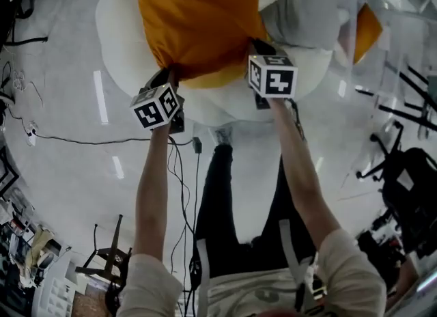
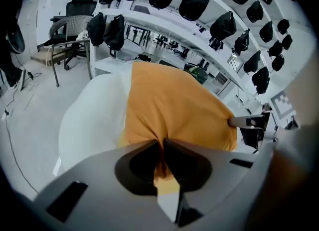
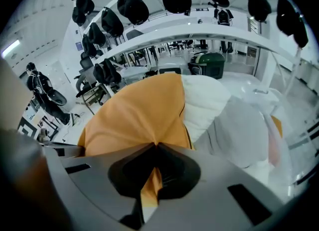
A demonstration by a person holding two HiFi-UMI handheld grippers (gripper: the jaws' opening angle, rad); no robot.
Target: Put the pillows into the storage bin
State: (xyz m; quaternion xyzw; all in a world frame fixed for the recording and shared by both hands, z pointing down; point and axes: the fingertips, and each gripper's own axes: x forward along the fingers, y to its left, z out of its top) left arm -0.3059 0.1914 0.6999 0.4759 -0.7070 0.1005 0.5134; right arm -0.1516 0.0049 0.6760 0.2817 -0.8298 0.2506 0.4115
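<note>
An orange pillow (image 1: pixel 194 18) hangs between both grippers above a white beanbag-like cushion (image 1: pixel 225 100). My left gripper (image 1: pixel 171 76) is shut on the pillow's near left corner; orange fabric (image 2: pixel 164 110) is pinched between its jaws. My right gripper (image 1: pixel 256 49) is shut on the near right corner, with the orange pillow (image 3: pixel 137 113) bunched into its jaws. A grey pillow (image 1: pixel 304 18) lies to the right beside the orange one, and it shows as the grey pillow (image 3: pixel 241 130) in the right gripper view. Another orange pillow (image 1: pixel 367 30) sits behind a clear bin wall at the right.
A clear storage bin (image 1: pixel 382 8) stands at the upper right. Cables (image 1: pixel 102 141) run over the grey floor on the left. An office chair (image 1: pixel 410 186) is at the right, and a stool (image 1: pixel 109 254) at the lower left. Desks and chairs (image 2: pixel 70 36) stand beyond.
</note>
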